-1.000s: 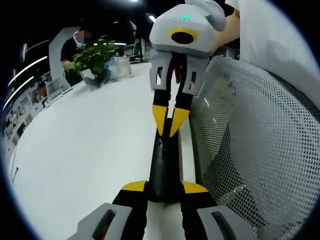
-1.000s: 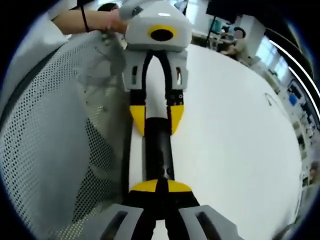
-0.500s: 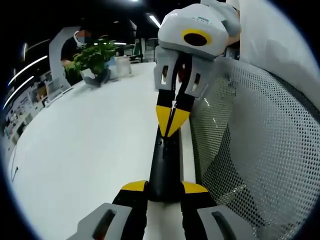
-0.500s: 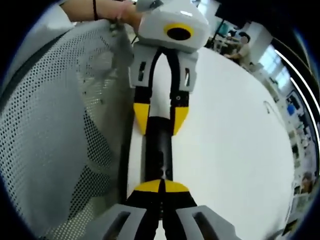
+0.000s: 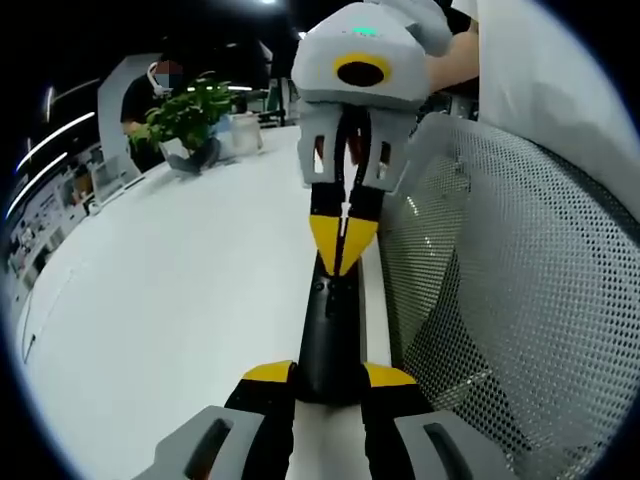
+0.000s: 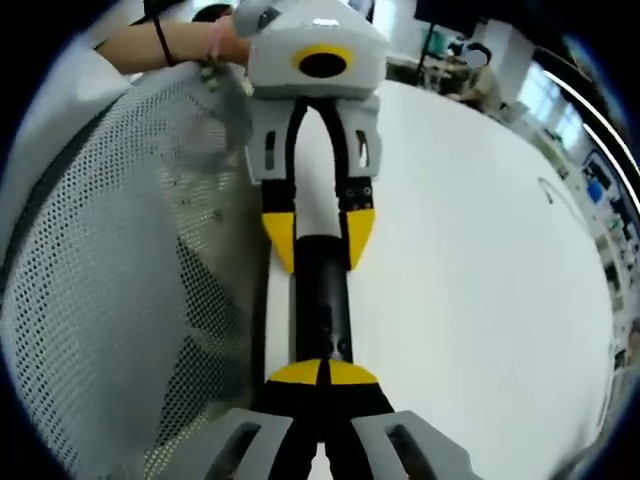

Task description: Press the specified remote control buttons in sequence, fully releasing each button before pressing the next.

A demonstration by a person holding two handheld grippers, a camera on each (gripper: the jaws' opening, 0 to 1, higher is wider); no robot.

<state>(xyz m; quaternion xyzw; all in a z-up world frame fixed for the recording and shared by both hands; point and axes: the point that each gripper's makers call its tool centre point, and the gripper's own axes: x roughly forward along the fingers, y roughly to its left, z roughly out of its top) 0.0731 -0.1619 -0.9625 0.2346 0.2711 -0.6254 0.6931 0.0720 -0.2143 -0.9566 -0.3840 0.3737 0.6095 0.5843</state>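
Observation:
A long black remote control lies along the white table's edge. My left gripper is shut on its near end, one yellow fingertip on each side. In the left gripper view my right gripper comes from the top, shut, its yellow tips together and pointing down at the remote's far part. In the right gripper view my right gripper is shut with its tips touching the remote control. Opposite it, my left gripper clasps the other end. A hand holds the left gripper.
The white table spreads to the left in the left gripper view. A mesh chair back stands close beside the table edge. A potted plant and a seated person are at the far end.
The right gripper's body swung to the right and higher, then came back. Its tips closed together and stayed over the same part of the remote. The left gripper kept its hold.

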